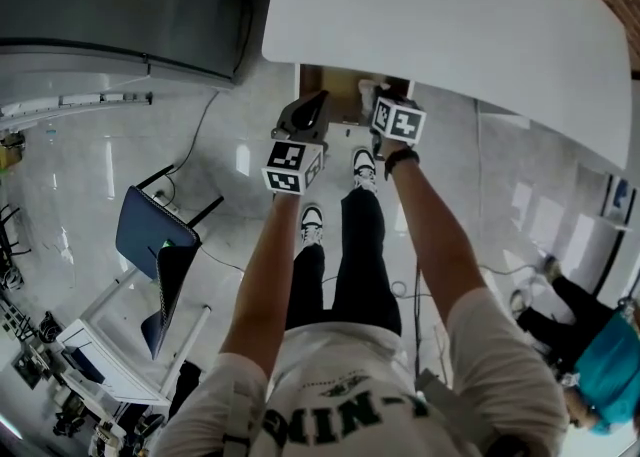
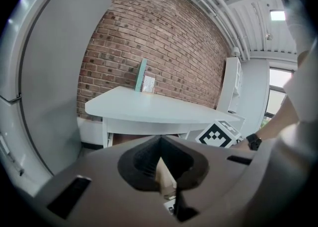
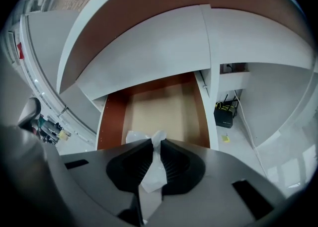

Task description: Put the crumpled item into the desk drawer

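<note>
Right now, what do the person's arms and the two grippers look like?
The left gripper and right gripper are grey and broad-bodied, with dark ribbed pads. Each bears a white cube with black square markers: left cube, right cube. Short white sleeves; black watch on the right wrist.

A blue chair [image 1: 150,233] stood on the shiny floor [image 1: 80,165]. A brick wall [image 2: 164,47] rose at the back. A small black box [image 3: 224,114] sat on the floor.
</note>
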A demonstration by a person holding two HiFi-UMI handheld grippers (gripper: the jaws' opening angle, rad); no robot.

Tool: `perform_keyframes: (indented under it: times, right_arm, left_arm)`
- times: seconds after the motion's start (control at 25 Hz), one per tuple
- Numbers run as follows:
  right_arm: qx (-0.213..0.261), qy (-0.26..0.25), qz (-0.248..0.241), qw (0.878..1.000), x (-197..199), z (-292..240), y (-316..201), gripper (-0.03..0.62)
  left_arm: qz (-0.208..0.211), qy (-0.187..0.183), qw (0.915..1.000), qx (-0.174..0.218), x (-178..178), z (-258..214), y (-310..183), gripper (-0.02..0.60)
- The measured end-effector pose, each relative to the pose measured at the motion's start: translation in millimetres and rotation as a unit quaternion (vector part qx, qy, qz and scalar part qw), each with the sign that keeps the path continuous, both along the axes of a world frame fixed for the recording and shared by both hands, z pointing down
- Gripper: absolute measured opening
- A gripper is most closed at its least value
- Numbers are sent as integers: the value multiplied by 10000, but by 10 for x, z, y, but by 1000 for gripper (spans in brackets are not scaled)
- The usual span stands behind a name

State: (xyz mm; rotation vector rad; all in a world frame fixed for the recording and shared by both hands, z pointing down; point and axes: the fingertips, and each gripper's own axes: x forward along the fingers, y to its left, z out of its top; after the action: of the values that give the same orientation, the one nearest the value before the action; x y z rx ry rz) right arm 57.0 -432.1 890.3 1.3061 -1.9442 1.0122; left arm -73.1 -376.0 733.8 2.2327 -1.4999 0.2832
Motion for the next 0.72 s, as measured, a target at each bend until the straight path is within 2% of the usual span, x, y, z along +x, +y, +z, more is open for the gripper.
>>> perform_keyframes:
  times: [0.4,0.44,0.52,0.56,0.72]
  right_arm:
    - [-86,186,-260,9995,-131,205,-60,31]
    - [-61,191,-251,9995,-122,208,-62,47]
    - [10,172,-177,9997,-109,190,-91,214]
    - [46,151,-124,9998,-100,169,-103,232]
    - [135,119,-69,9998,-50,57,-41,235]
  left_arm:
    - [97,-129,9999,-44,-107,80,-7,-2]
    - [111,-134,9998,-40,-105,74,0,-2]
    - [122,-149,9998,-27,-116,55,3,-2]
    - [119,-156,9998,-30,-125,48,9,-2]
    - [45,-123,9999,-81,-136,38,83,-2]
